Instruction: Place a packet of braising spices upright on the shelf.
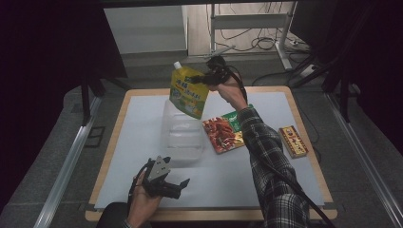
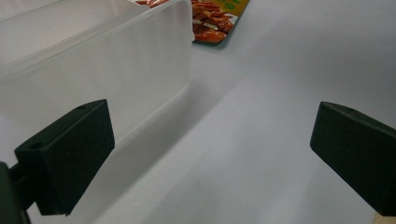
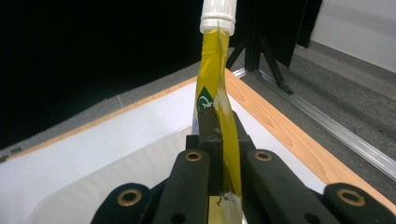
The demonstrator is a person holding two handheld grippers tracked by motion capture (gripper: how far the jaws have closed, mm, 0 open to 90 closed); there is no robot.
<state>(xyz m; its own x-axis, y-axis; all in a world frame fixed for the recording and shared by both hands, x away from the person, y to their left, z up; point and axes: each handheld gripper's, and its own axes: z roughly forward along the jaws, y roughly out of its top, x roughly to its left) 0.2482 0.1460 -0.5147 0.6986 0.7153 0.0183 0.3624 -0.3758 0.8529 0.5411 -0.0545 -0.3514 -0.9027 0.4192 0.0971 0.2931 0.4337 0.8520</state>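
The yellow pouch (image 1: 189, 91) is pinched at one edge by the right tongs (image 1: 205, 77), upper centre; it could swing and miss the clear bin (image 1: 183, 137). The left tongs (image 1: 177, 186) are held wide.

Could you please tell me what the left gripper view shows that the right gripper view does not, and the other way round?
Left gripper view alone: the red snack packet lying flat on the white table cover, past the left gripper, whose jaws stand wide apart with nothing between them.

Right gripper view alone: the right gripper shut on the edge of the yellow spout pouch, its white cap on, plus the table's wooden edge and grey floor.

Both: the translucent plastic container, and the white cover.
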